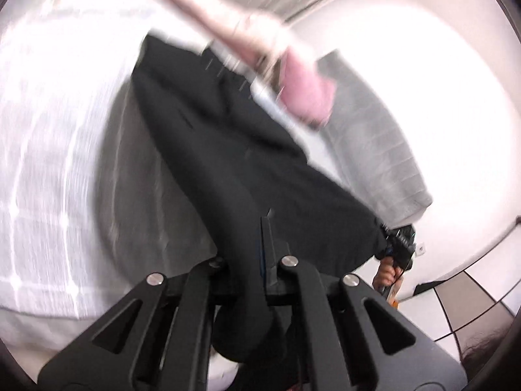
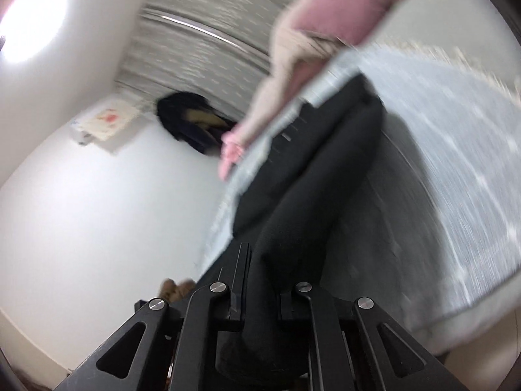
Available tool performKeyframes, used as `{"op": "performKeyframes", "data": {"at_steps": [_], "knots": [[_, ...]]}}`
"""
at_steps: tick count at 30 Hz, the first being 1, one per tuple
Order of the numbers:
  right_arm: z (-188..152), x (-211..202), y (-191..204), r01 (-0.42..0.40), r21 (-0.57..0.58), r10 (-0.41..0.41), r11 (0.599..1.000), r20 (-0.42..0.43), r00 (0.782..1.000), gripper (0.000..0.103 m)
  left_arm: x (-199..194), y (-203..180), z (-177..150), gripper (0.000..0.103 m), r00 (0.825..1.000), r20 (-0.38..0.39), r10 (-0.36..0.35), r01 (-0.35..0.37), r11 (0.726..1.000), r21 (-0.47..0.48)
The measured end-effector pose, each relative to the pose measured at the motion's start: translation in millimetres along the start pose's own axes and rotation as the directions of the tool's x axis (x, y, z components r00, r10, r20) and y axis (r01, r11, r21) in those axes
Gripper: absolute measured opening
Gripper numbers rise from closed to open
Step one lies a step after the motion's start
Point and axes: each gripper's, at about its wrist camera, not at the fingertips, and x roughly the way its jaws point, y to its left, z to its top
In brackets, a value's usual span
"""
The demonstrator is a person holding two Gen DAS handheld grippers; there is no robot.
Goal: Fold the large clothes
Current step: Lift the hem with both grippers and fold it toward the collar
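A large black garment hangs stretched in the air between both grippers, over a white bed. My left gripper is shut on one end of it, with cloth bunched between the fingers. My right gripper is shut on the other end; the garment runs away from it toward the bed. The right gripper also shows in the left wrist view, holding the garment's far corner. Both views are motion-blurred.
A pink and beige garment lies on the bed and also shows in the right wrist view. A grey cloth hangs at the bed edge. Dark clothes sit by the wall. Tiled floor shows lower right.
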Motion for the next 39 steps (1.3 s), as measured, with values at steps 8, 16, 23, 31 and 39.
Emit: {"op": "performKeyframes", "data": {"at_steps": [8,16,23,31,39], "knots": [[10,-46,62,-0.121,-0.101,0.134,0.987,0.134,0.982,0.010,-90,-58,7,0.006,0.966,0.200,-0.166,0.140,0.981,0.137],[23,-111,91,-0.141,-0.152,0.174,0.978,0.236,0.956,0.010,-132,-74,3,0.008,0.927,0.299,-0.225,0.156,0.959,0.237],[49,-31,38,0.018,0.002,-0.018,1.000,0.170,0.985,0.010,-64,-19,38,0.008,0.961,0.276,-0.003,-0.016,0.997,0.069],[96,70,-4,0.257,0.051,-0.262,0.965,0.192,0.946,0.010,38,12,122,0.008,0.925,0.300,0.233,-0.251,0.968,0.021],[121,170,-88,0.454,0.140,-0.469,0.880,0.103,0.877,0.011,133,96,140,0.014,0.874,0.213,0.436,-0.431,0.899,-0.071]]}}
